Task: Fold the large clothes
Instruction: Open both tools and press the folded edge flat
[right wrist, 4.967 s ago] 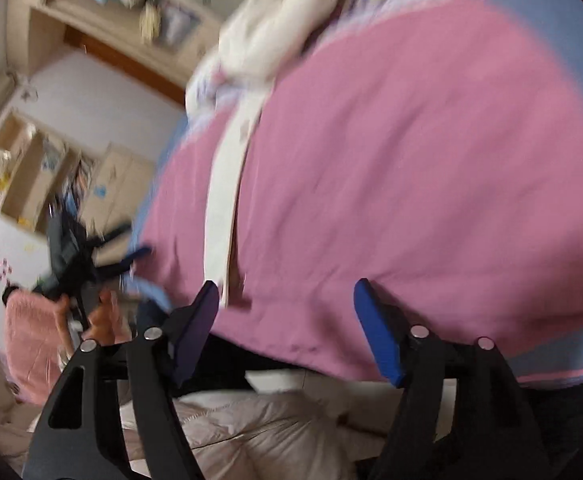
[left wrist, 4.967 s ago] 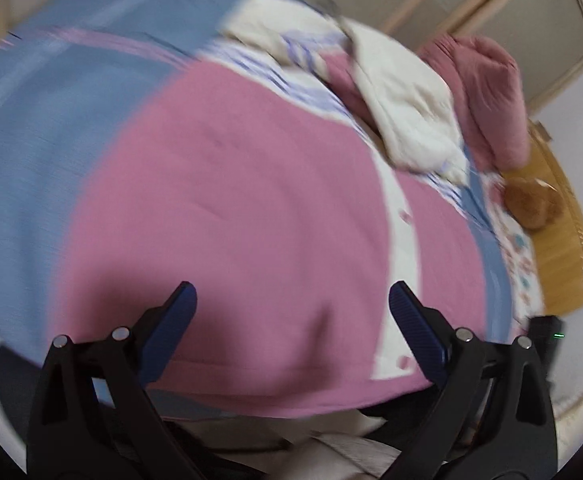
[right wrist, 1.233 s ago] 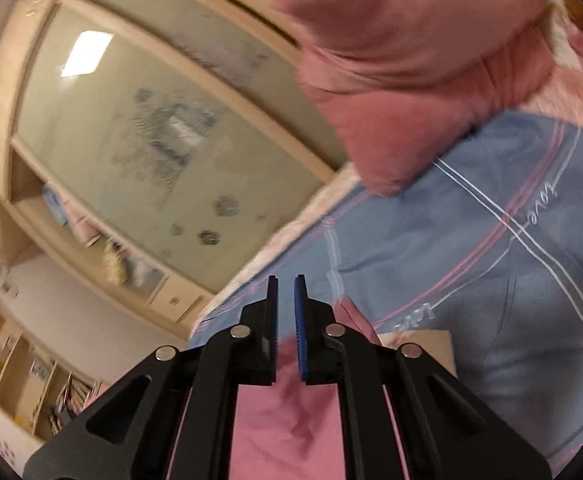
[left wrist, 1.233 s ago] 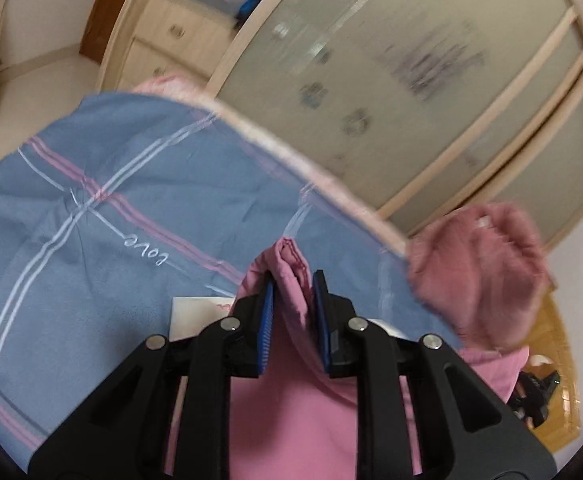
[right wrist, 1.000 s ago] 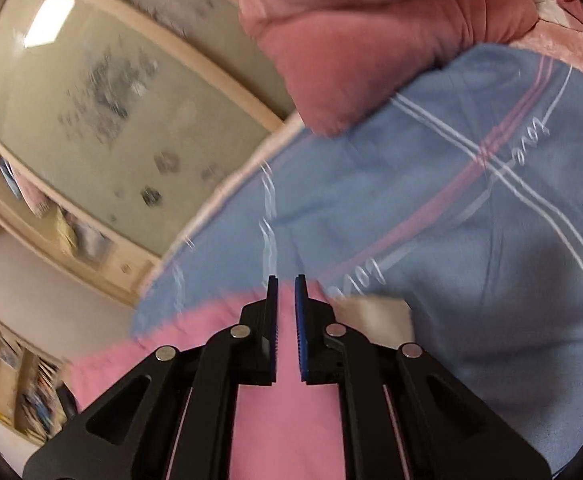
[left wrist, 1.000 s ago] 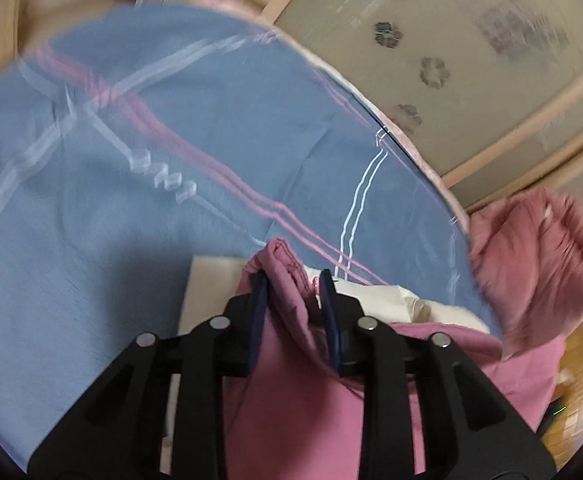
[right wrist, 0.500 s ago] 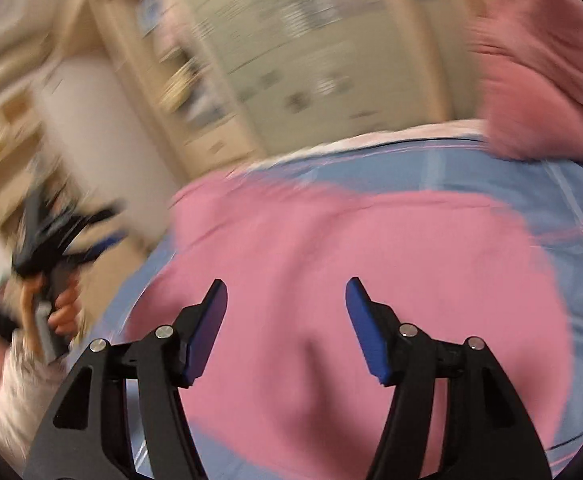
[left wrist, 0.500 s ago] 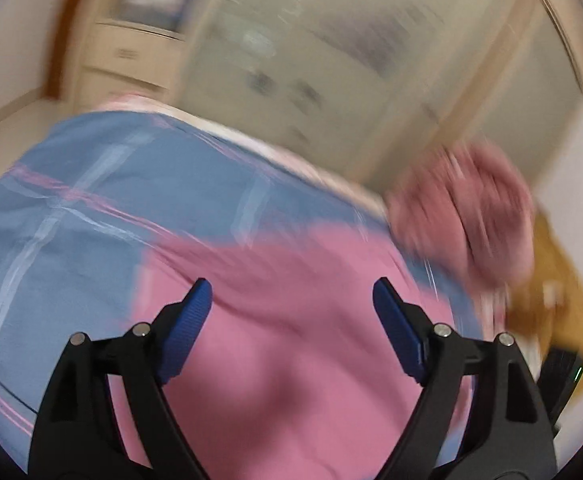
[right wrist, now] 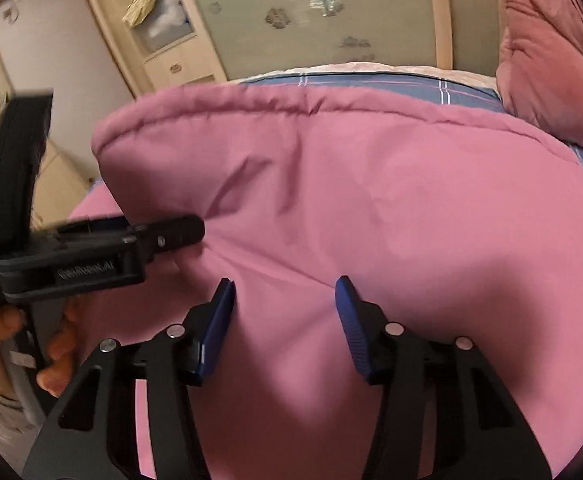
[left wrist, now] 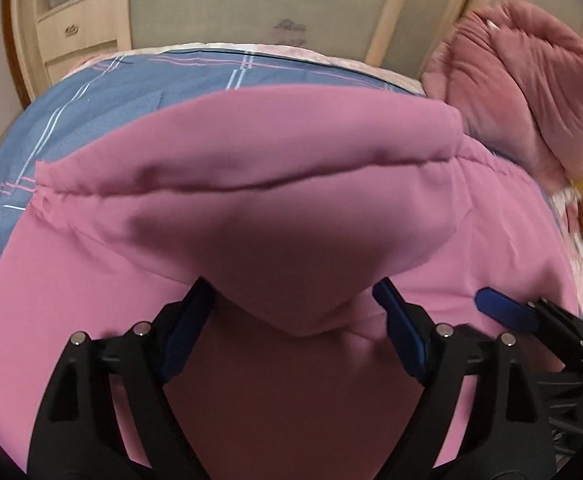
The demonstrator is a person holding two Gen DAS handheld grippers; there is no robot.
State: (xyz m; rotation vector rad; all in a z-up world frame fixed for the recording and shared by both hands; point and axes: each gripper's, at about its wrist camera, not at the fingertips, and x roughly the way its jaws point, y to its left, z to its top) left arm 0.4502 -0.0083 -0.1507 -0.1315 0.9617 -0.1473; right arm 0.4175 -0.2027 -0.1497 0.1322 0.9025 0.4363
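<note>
The pink garment point(left wrist: 251, 152) is seen as smooth, matt padded cloth with stitched seams. The blue checked bedsheet point(left wrist: 103, 104) is woven cloth. Matt black plastic arms, ribbed blue pads point(right wrist: 349, 312) and bright metal rivets point(right wrist: 393, 329) are noted. Pale wood frames the frosted wardrobe panels point(right wrist: 311, 20).

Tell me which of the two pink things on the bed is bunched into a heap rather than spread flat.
The darker dusty-pink bundle at the bed's far right corner is the heaped one. The brighter pink garment lies spread and folded over the blue plaid bedcover, directly ahead of both tools.
</note>
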